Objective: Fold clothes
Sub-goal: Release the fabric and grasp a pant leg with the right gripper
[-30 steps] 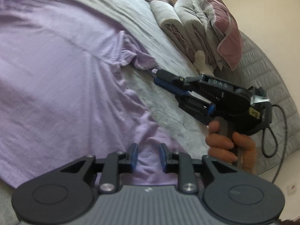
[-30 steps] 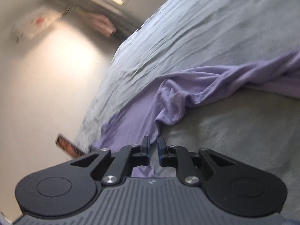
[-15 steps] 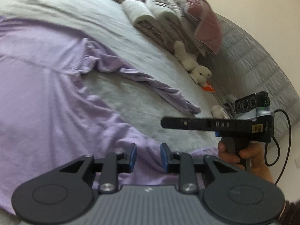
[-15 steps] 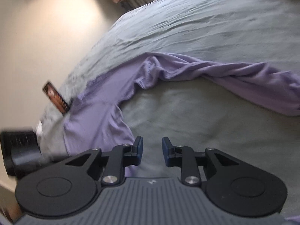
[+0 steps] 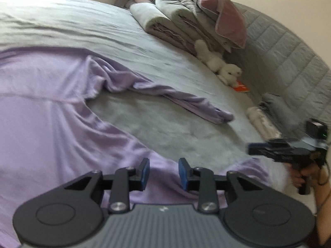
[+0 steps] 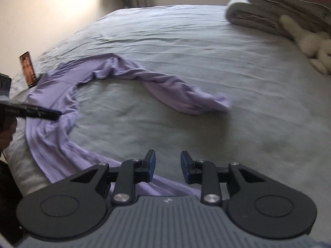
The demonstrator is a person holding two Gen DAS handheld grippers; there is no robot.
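Left gripper (image 5: 163, 172) hovers low over the lilac long-sleeved shirt (image 5: 41, 111), jaws easing apart, blue pads clear of the cloth with nothing pinched between them. That shirt lies spread flat across the left half of the grey bed (image 5: 103, 29), its body running under the gripper and off toward the near edge. Moving right, one sleeve (image 5: 182, 101) snakes out rumpled over the sheet, cuff end lying well away from both grippers. Further right, at the head of the bed, a stack of folded bedding (image 5: 182, 20) leans against the quilted headboard (image 5: 289, 62), a pink pillow (image 5: 223, 14) on top, and a white plush toy (image 5: 221, 68) lies just beside the stack. Far right now: the right gripper (image 6: 167, 168), held in a hand (image 5: 306, 175) off the bed's near corner, jaws spread with nothing between them. From its own camera it sits above the shirt's hem and the bare sheet, pads touching neither.
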